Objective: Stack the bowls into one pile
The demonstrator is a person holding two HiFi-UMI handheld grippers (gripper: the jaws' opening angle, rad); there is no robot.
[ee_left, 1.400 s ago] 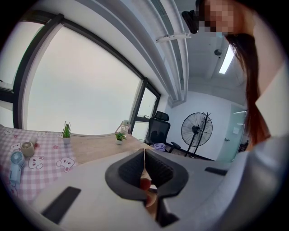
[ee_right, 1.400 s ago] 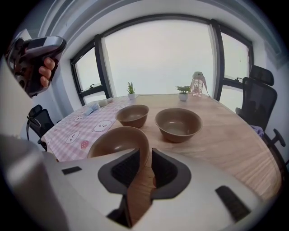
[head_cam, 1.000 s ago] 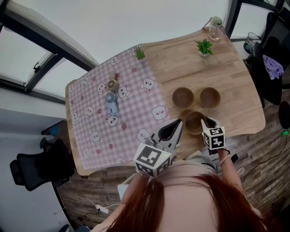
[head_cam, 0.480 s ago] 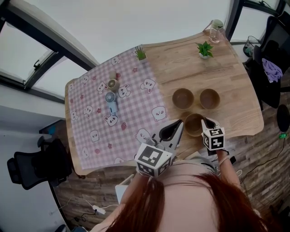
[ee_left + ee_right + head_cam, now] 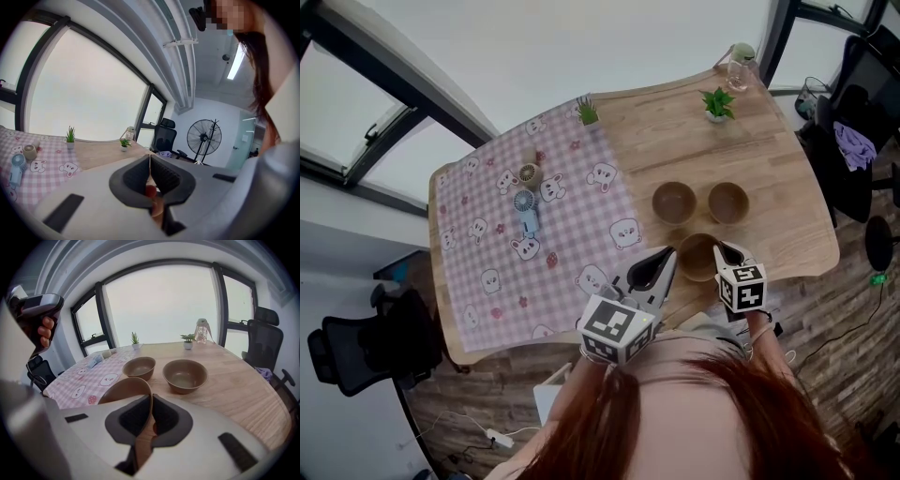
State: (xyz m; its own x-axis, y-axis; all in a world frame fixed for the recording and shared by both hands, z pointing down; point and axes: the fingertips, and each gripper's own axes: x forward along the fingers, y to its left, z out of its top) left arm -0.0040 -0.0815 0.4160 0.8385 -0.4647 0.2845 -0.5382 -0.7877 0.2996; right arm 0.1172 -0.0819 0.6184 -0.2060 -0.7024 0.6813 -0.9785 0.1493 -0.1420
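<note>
**A:** What has the right gripper got?

**B:** The right gripper [image 5: 151, 401] is at the near edge of the desk [image 5: 773, 155]. Its jaws are closing, and they pinch the near rim of the nearest bowl [image 5: 698, 256] between them.

**A:** And the other one?

**B:** The left gripper [image 5: 664, 255] hangs just left of that bowl, its jaws pressed together with nothing in them.

**A:** Where are the remaining bowls?

**B:** Just beyond it. The left bowl [image 5: 674, 202] and the right bowl [image 5: 728, 201] stand upright side by side on the bare wood, near each other but not touching. Nothing is stacked.

**A:** Further out?

**B:** A pink checked cloth [image 5: 572, 239] covers the desk's left half, with a small blue fan [image 5: 525, 208] on it. A potted plant [image 5: 718, 101] and a bottle [image 5: 738, 62] stand at the far right.
</note>
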